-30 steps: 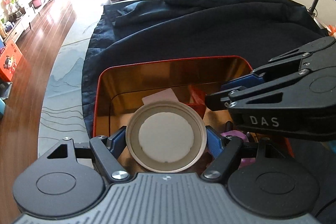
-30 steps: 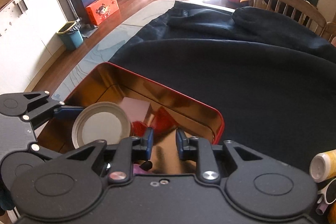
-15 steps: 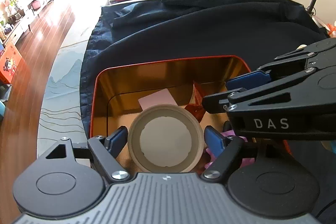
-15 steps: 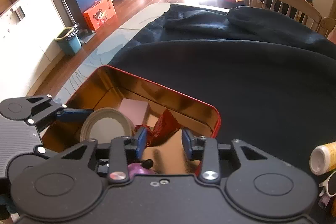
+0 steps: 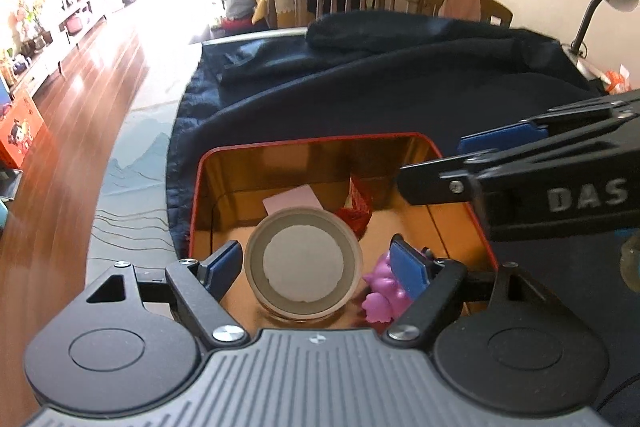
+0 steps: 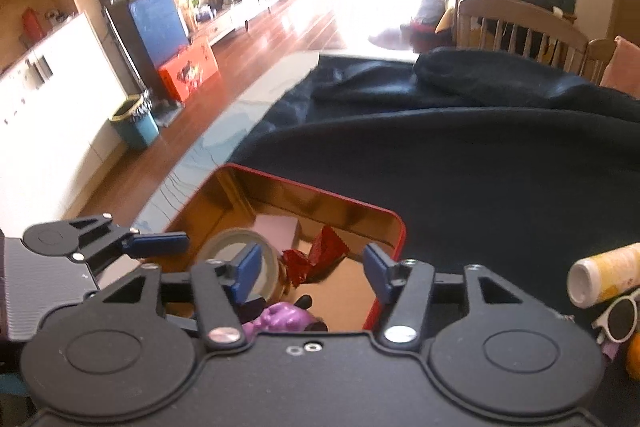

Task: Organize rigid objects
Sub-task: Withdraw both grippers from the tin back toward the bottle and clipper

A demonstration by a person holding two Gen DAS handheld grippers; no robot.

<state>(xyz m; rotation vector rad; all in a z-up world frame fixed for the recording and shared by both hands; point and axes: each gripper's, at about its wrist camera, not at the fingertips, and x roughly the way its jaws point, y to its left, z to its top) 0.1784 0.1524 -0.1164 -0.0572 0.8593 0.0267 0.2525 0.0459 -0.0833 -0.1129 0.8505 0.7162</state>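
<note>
Sitting on the dark cloth point(image 5: 400, 99), the red tin point(image 5: 316, 141) is used as the collecting box. The round lid point(image 5: 304, 263) is seen resting inside, between the spread fingers of the left gripper point(image 5: 318, 265), apparently released. Beside it, the purple toy point(image 6: 280, 317) lies below the right gripper point(image 6: 312, 269), likewise spread wide.

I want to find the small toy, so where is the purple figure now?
In the left wrist view the purple figure lies inside the red tin, at its near right, just right of the round lid and partly behind the left tongs' right finger.
</note>
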